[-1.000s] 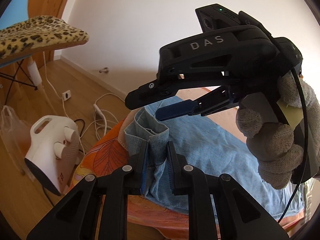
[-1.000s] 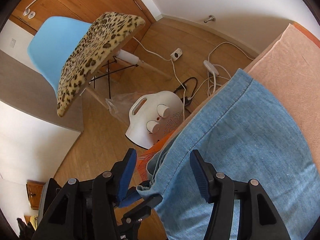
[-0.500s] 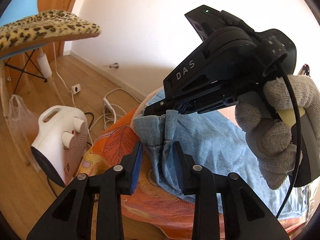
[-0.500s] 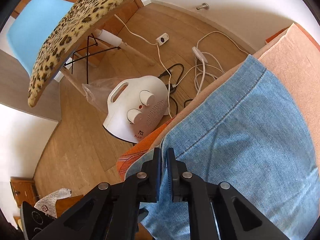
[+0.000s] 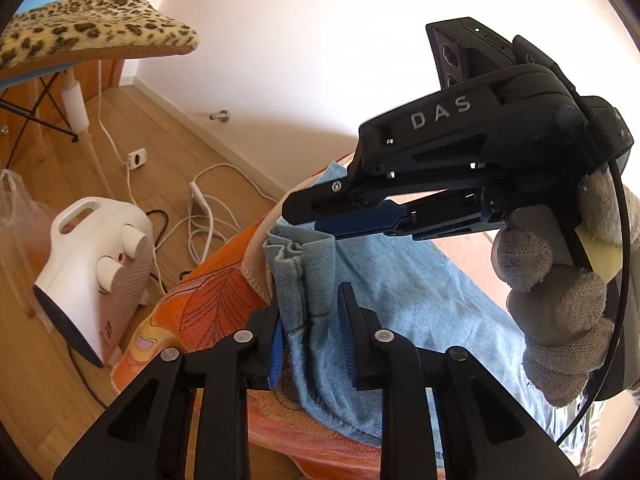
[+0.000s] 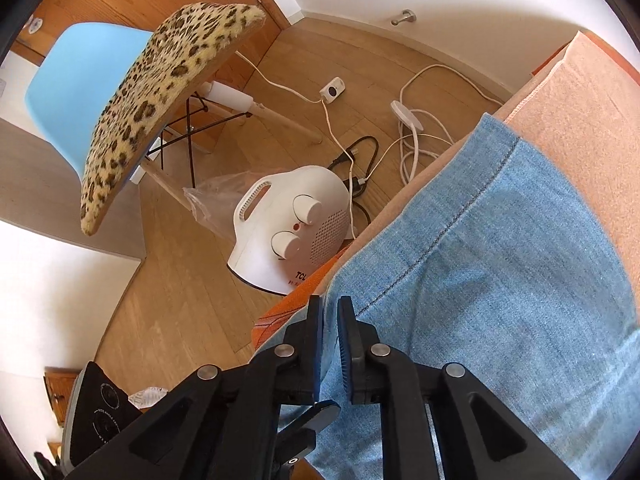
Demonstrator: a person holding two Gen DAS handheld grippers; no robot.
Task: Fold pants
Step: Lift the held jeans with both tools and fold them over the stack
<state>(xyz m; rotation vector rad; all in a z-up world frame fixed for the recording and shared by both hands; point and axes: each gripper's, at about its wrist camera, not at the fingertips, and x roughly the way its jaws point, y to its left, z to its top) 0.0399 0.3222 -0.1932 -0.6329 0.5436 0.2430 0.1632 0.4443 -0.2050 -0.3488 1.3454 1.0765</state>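
Observation:
Light blue denim pants [image 5: 420,292] lie on a table under an orange leaf-print cloth [image 5: 212,300] and a peach towel [image 6: 580,112]. My left gripper [image 5: 310,320] is shut on a bunched fold at the pants' end, lifted a little off the cloth. My right gripper [image 6: 330,324] is shut on the denim edge [image 6: 480,264] near the seam. In the left wrist view the right gripper [image 5: 320,212] reaches in from the right just above the bunched fold, held by a gloved hand [image 5: 560,300].
A white fan heater [image 6: 292,228] stands on the wooden floor beside the table, with cables and a power strip [image 6: 408,116] behind it. A blue chair with a leopard-print cushion [image 6: 160,92] stands further left. A white wall runs behind.
A second ago my right gripper was open around the denim edge; it closed on it half a second ago. The left gripper kept its hold and the fold has risen slightly.

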